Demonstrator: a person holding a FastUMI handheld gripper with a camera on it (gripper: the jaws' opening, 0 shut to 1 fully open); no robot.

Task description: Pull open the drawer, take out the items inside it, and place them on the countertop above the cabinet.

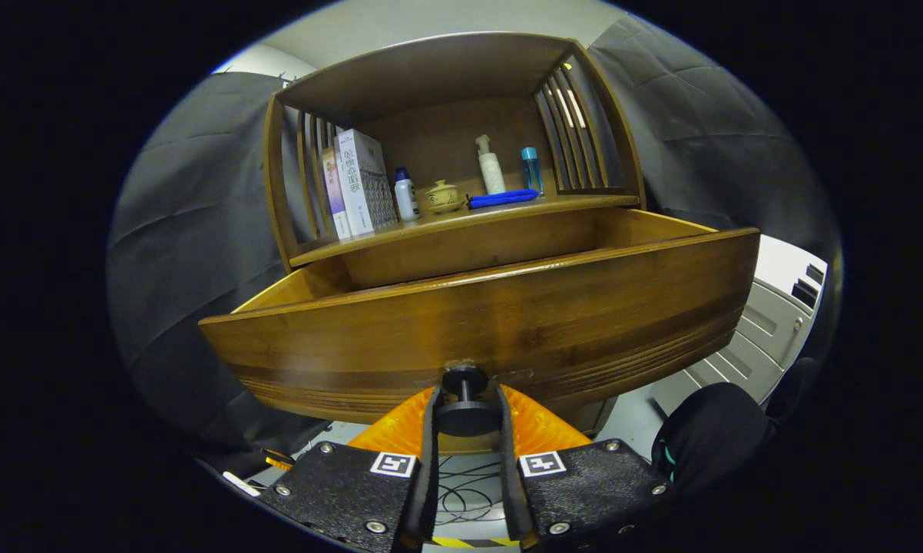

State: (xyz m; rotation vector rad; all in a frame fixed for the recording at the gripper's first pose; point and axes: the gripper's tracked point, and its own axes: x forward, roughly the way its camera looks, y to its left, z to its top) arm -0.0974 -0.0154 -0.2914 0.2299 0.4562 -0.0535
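drawer is seen pulled out of the cabinet, long axis crosswise, front facing the gripper | knob is clamped between both fingers | gripper is held level, pointing straight at drawer front | countertop carries bottles, boxes

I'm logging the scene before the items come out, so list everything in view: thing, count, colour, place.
drawer: 1, brown wood, pulled open under the countertop
knob: 1, black, on drawer front, between the fingers
countertop: 1, brown, above drawer
boxes: 2, white and purple, countertop left
bottles: 3, white and blue
pot: 1, tan, lidded, countertop middle
blue tool: 1, lying beside pot
gripper: 1, fingers closed on knob
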